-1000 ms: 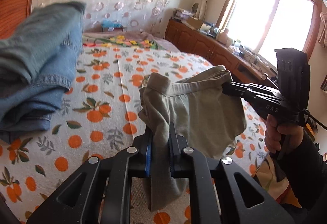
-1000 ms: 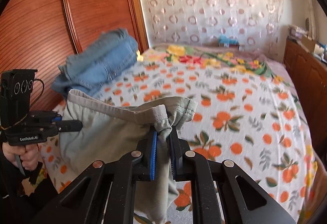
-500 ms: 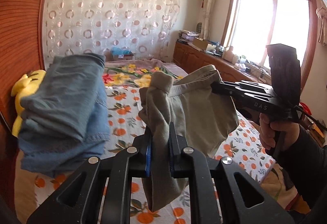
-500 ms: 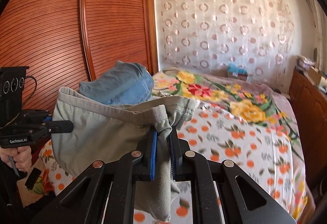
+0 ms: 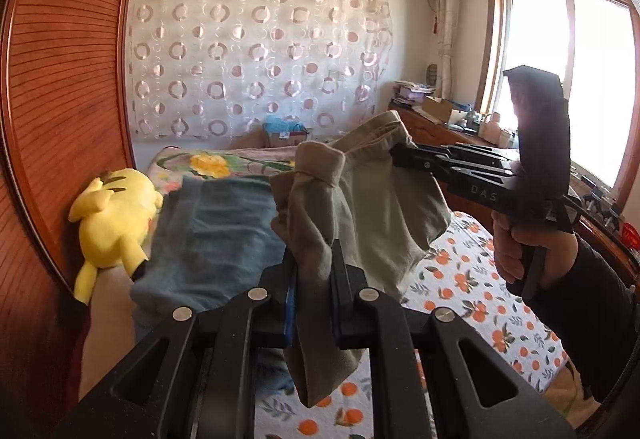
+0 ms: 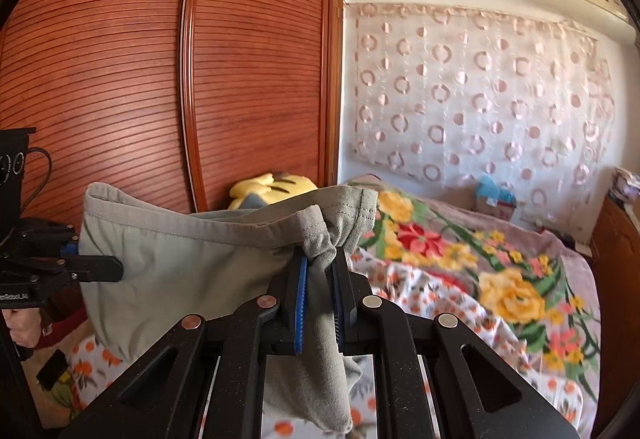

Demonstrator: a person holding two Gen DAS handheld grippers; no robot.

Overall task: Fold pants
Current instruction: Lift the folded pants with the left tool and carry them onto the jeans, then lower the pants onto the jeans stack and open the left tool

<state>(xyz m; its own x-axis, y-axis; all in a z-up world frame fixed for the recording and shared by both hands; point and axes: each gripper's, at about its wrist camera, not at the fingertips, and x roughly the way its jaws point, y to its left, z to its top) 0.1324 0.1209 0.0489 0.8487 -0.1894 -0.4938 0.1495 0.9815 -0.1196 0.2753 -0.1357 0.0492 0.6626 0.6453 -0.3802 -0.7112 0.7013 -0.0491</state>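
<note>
The soft grey-green cotton pants (image 5: 372,207) hang in the air, bunched up. One waistband corner is pinched in the left gripper (image 5: 314,271), the other in the right gripper (image 6: 320,271), and the cloth sags between them.

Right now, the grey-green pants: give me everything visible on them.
The grey-green pants look like soft knit cotton, with a stitched, banded hem along the top edge. They hang in the air above the bed, stretched between the left gripper and the right gripper, each shut on a bunched corner of that edge. Loose cloth sags between the grippers and dangles below each one. Nothing else visibly touches them; folded blue jeans lie behind.
</note>
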